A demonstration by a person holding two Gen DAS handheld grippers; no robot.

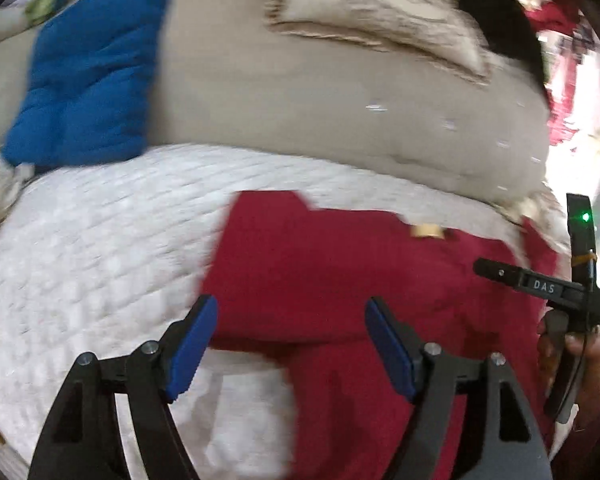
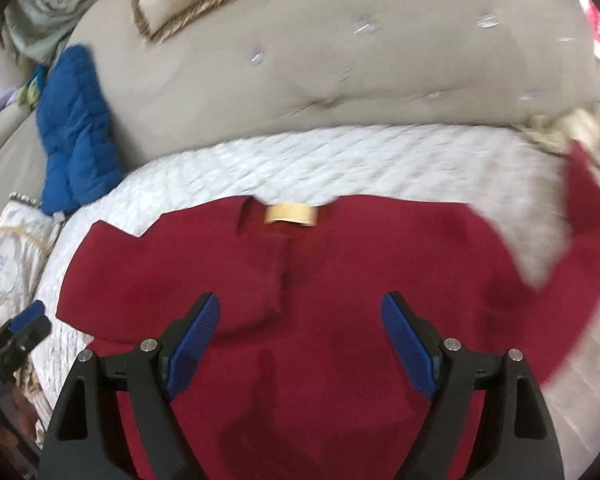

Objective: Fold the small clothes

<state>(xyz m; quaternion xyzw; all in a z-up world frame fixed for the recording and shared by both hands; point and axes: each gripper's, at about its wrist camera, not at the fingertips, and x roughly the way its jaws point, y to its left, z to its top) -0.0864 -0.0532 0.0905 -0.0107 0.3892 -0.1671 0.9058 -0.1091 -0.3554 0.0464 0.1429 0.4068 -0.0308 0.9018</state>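
Observation:
A dark red garment (image 2: 340, 280) lies flat on a white quilted cover (image 2: 300, 160), with a tan label (image 2: 290, 214) at its collar on the far side. One sleeve (image 2: 580, 208) stretches out to the right; the left side looks folded in over the body. My right gripper (image 2: 300, 300) hovers open above the garment's middle, and no cloth lies between its blue pads (image 2: 196, 340). My left gripper (image 1: 291, 308) is open over the garment's left edge (image 1: 340, 264), holding nothing. The label (image 1: 426, 231) also shows in this blurred view.
A blue padded garment (image 1: 92, 68) lies at the back left on a beige duvet (image 1: 300, 100). A fringed pillow (image 1: 380, 12) and a black item (image 1: 500, 20) sit further back. A hand holds the right gripper's body (image 1: 560, 292) at the right edge.

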